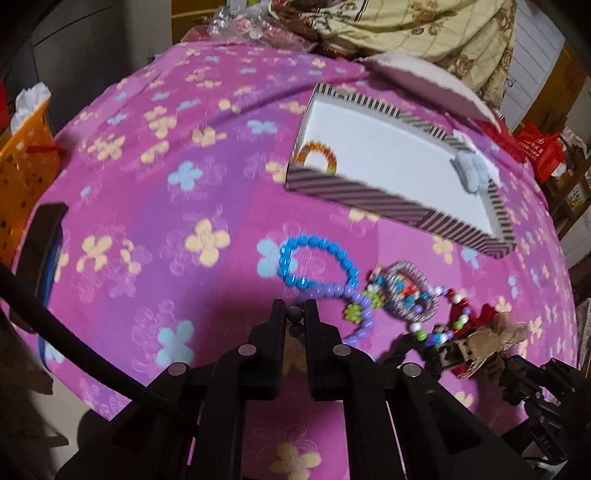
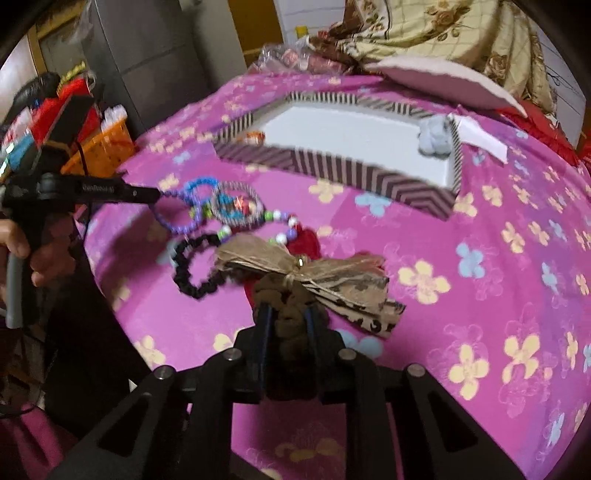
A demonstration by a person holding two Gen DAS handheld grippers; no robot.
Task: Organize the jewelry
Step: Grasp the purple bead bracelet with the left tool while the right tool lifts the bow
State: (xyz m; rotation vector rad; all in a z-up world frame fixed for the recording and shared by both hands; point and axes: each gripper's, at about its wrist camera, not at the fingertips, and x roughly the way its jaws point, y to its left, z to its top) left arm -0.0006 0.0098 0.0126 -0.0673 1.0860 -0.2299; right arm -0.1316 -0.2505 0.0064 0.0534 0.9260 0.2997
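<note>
On the pink flowered cloth my left gripper point(image 1: 295, 312) is shut on a dark bead at the end of the purple bead bracelet point(image 1: 360, 310); from the right wrist its tip point(image 2: 157, 195) meets that bracelet point(image 2: 173, 225). Beside it lie a blue bead bracelet point(image 1: 314, 262), a silver bangle point(image 1: 406, 291) and a string of mixed beads point(image 1: 439, 332). My right gripper point(image 2: 288, 314) is shut on a brown scrunchie point(image 2: 291, 295) with a tan patterned bow point(image 2: 332, 284). A black scrunchie point(image 2: 192, 273) lies to its left. The striped box point(image 1: 388, 199) holds an orange bracelet point(image 1: 317, 155) and a pale blue fluffy piece point(image 1: 474, 170).
A pinkish lid point(image 1: 424, 81) lies behind the box, with a floral quilt point(image 1: 424, 29) and plastic bags beyond. An orange basket point(image 1: 26, 162) stands off the left edge, and a dark flat object point(image 1: 48, 251) rests at that edge. A hand point(image 2: 40, 258) grips the left tool.
</note>
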